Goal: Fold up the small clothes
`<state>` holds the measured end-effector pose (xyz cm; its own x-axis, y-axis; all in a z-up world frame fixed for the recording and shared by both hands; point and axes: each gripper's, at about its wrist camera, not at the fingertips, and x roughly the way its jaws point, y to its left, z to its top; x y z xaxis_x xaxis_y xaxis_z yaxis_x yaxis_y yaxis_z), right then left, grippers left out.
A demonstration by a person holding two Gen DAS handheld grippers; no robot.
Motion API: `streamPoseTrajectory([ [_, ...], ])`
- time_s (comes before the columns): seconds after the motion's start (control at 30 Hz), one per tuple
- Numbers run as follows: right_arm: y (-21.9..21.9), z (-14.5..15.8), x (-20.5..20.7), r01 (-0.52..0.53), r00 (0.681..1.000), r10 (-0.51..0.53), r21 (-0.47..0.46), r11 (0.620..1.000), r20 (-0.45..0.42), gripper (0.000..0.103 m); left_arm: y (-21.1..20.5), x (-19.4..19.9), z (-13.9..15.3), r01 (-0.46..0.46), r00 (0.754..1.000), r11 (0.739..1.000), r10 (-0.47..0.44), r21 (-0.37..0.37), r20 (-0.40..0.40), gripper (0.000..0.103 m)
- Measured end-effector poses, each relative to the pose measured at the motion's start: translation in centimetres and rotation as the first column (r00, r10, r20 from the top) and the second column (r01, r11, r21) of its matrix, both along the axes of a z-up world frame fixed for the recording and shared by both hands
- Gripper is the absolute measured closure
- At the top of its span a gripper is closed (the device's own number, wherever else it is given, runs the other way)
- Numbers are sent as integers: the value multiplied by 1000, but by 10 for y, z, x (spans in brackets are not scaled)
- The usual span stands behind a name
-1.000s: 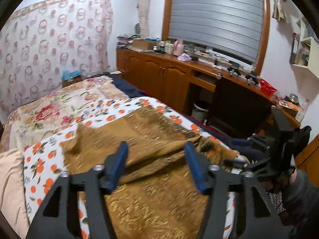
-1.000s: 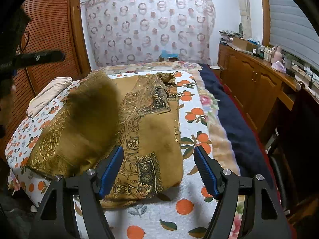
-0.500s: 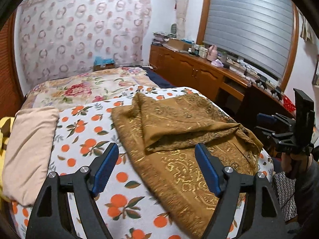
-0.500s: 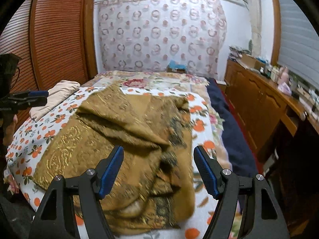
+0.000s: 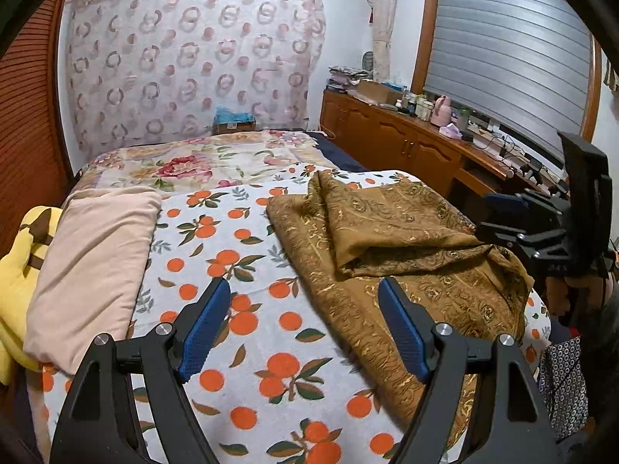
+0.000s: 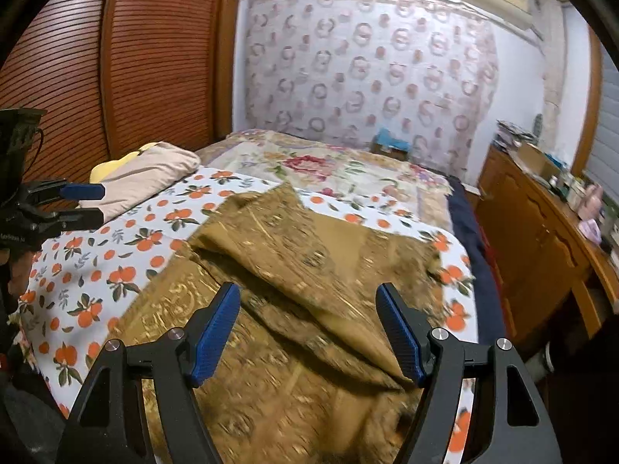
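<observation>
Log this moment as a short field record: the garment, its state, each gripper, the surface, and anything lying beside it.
garment: brown gold-patterned cloth
state: partly folded, one flap turned over the top, rumpled, not squared up
left gripper: open, empty, over the bare sheet beside the cloth's edge
right gripper: open, empty, above the cloth
surface: orange-print sheet on a bed
beside: beige pillow near the sheet's edge, apart from the cloth, yellow cushion behind it
</observation>
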<state>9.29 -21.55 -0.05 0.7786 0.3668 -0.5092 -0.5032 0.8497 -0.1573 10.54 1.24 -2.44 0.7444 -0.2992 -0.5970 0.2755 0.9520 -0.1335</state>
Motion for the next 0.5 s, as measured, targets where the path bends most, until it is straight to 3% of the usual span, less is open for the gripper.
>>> streamPoseTrajectory([
  [0.5,56,-15,58,-117,986,99,-145,982,-131,28,19,-7,-19,-26,999,1000,25,-17,-37,24],
])
